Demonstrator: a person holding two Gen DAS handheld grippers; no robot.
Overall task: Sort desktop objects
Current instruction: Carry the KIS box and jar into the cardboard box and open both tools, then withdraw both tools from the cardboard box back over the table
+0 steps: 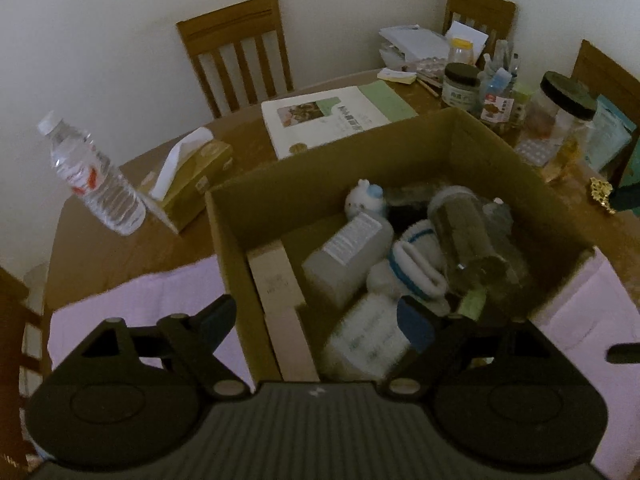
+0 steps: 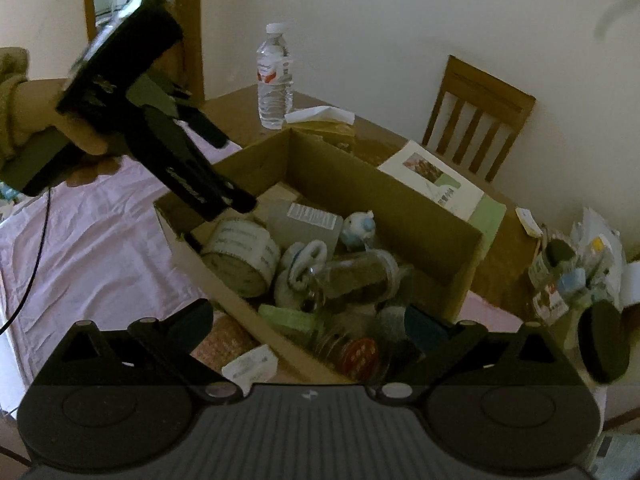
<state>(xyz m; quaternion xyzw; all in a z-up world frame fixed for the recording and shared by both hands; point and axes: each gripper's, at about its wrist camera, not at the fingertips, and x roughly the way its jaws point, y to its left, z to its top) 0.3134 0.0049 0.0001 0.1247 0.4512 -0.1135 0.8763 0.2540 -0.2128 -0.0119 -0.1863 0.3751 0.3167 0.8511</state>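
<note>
Wooden table (image 1: 120, 248), cardboard box (image 1: 336, 168), left gripper (image 2: 236, 172) tilted down over it, jaws apart

A home dining room is indicated by a wooden table (image 1: 120, 248), slatted wooden chairs (image 1: 240, 52), and food jars (image 1: 460, 86).

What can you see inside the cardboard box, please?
The cardboard box holds a roll of tape, a grey bottle, a white figurine, rolled socks, a clear jar and a red-lidded container. Whatever lies beneath the pile is covered.
</note>
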